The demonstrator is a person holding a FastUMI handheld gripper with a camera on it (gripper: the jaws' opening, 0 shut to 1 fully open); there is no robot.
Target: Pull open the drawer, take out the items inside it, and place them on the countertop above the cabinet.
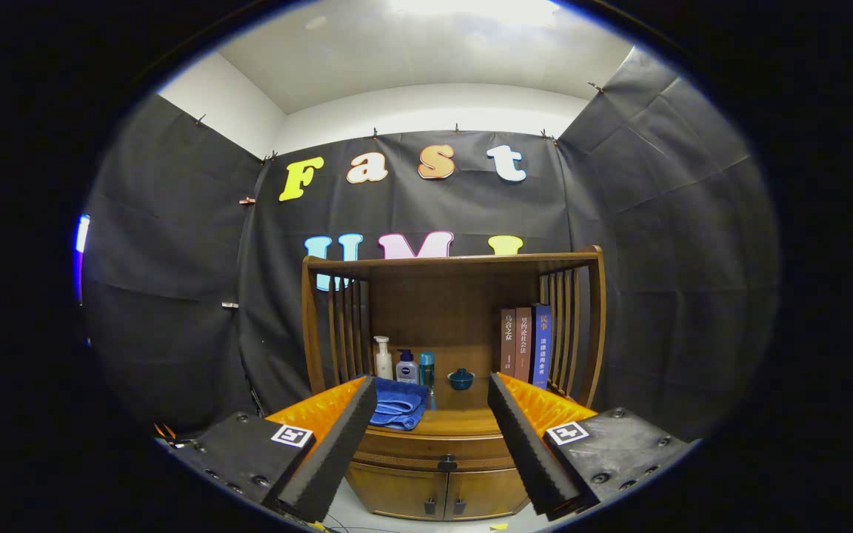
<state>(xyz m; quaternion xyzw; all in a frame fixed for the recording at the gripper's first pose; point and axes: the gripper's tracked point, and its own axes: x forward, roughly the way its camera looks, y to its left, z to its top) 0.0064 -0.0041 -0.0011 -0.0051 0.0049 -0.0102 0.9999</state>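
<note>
Gripper (432,400) held w/ fingers wide apart, nothing between them. Beyond them, wooden cabinet (441,488): drawer (437,448) closed, dark knob (447,464) centered, two doors below. On countertop (463,423): blue towel (399,403) left, bottles (404,364) behind, books (524,344) far right.

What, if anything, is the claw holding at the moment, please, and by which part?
Nothing. The claw is open, its fingers spread well apart in the air ahead of the wooden cabinet, whose drawer knob is untouched.
</note>
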